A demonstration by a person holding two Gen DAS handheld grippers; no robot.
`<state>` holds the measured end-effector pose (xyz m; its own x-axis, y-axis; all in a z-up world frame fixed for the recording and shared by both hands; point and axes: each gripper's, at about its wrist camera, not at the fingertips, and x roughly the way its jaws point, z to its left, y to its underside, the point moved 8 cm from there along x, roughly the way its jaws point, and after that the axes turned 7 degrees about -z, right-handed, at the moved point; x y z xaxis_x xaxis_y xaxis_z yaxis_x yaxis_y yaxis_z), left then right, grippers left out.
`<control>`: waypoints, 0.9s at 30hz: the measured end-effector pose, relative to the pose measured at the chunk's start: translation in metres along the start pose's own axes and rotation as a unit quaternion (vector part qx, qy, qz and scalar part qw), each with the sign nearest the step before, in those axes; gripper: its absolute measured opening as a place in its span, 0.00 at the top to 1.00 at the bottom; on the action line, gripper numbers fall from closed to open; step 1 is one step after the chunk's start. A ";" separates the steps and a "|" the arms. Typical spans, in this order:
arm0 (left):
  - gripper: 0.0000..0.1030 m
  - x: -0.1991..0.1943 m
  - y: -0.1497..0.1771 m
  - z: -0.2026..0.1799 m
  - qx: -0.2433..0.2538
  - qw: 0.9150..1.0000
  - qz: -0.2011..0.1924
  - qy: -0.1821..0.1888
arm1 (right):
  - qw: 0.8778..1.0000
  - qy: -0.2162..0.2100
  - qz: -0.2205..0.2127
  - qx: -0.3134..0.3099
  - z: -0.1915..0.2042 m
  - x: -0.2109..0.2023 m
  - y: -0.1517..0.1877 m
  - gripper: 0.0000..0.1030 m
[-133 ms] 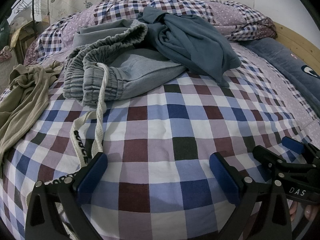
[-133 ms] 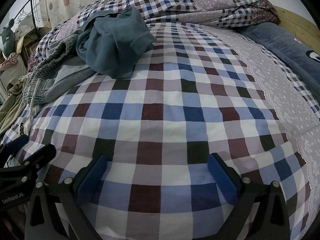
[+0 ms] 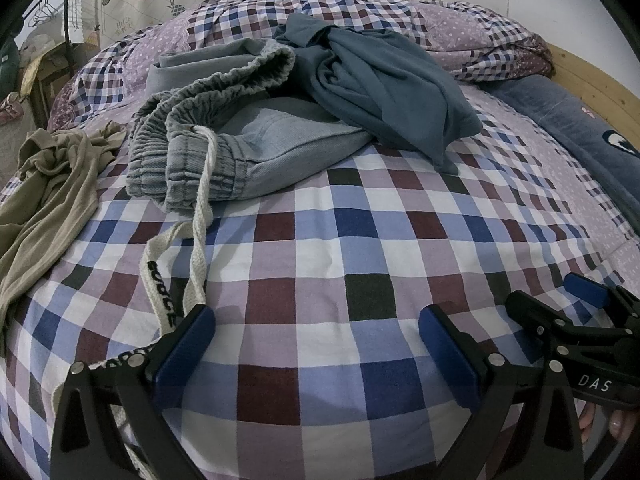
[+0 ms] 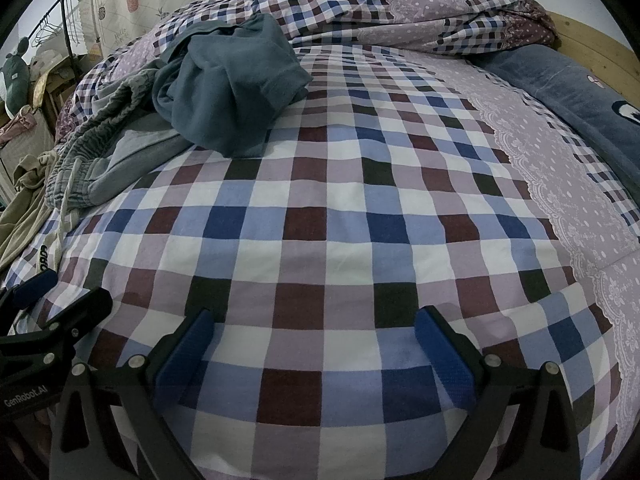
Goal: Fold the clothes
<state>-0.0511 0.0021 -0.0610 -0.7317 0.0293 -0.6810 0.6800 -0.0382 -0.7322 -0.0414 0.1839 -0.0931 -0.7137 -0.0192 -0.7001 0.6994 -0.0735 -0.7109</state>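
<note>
Nothing has moved since the earlier frame: both the left gripper (image 3: pixel 316 330) and right gripper (image 4: pixel 312 332) hover wide open and empty, so choosing and reaching the grey trousers (image 3: pixel 224 148) at upper left comes next.

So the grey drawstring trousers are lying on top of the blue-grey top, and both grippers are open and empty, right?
Not quite. The blue-grey top lies on top of the trousers, not under them; the left wrist view shows it draped over them. The rest holds: the left gripper and right gripper are open and empty.
</note>
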 end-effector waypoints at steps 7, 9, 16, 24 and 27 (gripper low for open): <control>0.00 -0.001 -0.001 -0.002 0.002 1.000 0.002 -0.001 | 1.000 0.000 0.000 0.000 -0.001 0.000 0.000 0.00; 0.00 0.000 -0.001 -0.004 0.004 1.000 0.002 -0.003 | 1.000 0.000 0.000 0.000 0.000 -0.001 0.000 0.00; 0.00 0.003 0.000 -0.003 0.006 1.000 0.005 -0.003 | 1.000 0.002 0.002 -0.001 0.000 0.000 0.001 0.00; 0.00 0.003 0.001 -0.002 0.008 1.000 0.009 -0.003 | 1.000 0.005 0.004 -0.004 0.000 0.001 0.002 0.00; 0.00 0.004 0.001 -0.002 0.008 1.000 0.010 -0.003 | 1.000 0.005 0.004 -0.005 0.001 0.001 0.002 0.00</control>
<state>-0.0532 0.0043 -0.0642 -0.7181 0.0227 -0.6956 0.6938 -0.0557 -0.7181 -0.0402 0.1830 -0.0952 -0.7071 -0.0091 -0.7071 0.7060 -0.0642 -0.7052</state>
